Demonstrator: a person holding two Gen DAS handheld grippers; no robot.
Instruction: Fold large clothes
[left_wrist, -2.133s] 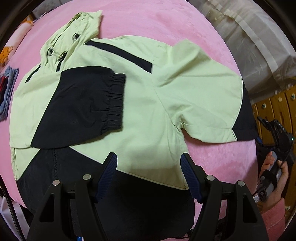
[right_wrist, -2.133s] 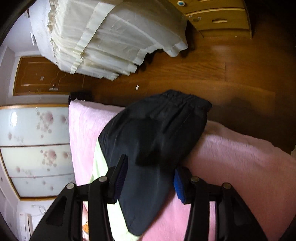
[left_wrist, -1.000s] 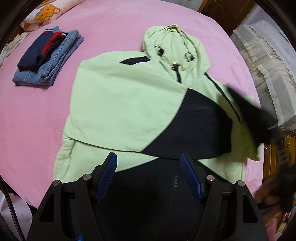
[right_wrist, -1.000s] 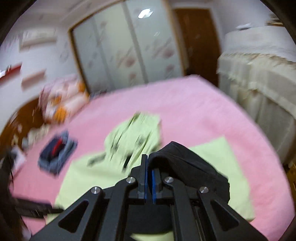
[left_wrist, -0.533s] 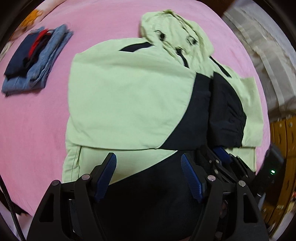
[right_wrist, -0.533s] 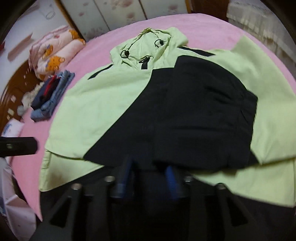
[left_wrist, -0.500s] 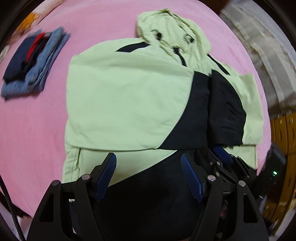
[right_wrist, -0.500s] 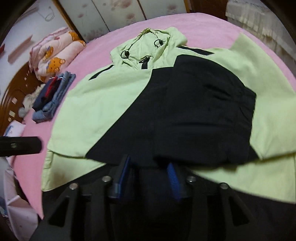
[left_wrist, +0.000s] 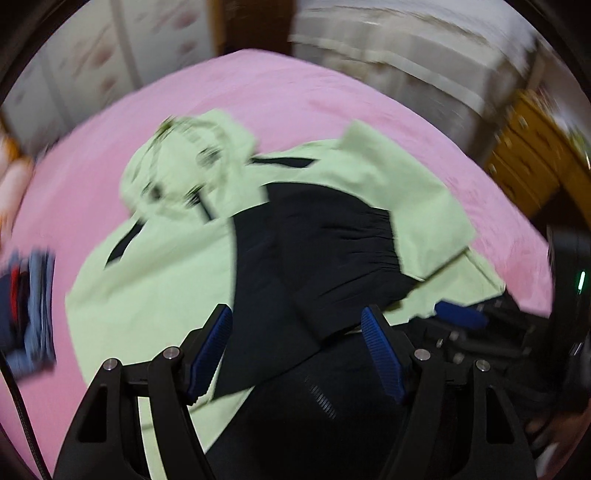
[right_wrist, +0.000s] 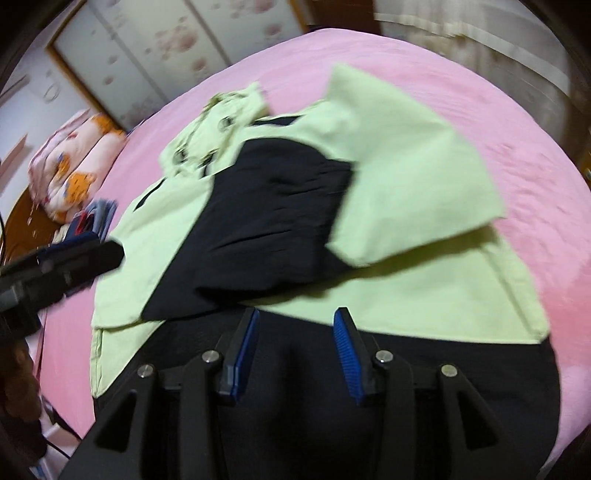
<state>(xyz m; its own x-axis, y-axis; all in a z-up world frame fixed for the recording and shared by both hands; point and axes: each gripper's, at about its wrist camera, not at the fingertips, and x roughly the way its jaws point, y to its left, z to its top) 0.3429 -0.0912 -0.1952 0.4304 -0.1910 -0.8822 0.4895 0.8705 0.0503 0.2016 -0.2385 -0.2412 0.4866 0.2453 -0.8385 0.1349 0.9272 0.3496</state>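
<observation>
Now your jacket (right_wrist: 402, 177) lies spread on the pink bed (right_wrist: 498, 110), hood (right_wrist: 221, 110) toward the far edge and black hem toward the near edge, under both of your tools. Both sleeves are folded in across the chest, their 2 black cuffs (left_wrist: 332, 251) meeting over the middle. Your left tongs (left_wrist: 295, 354) hover wide apart above the hem with nothing between the pads. Your right tongs (right_wrist: 295, 354) have just been opening; they stand part-way apart over the black hem, clamping nothing (the picture is blurred). A folded clothes stack (left_wrist: 26, 302) sits by the bed's left edge, beside a cartoon-print quilt (right_wrist: 70, 166).
</observation>
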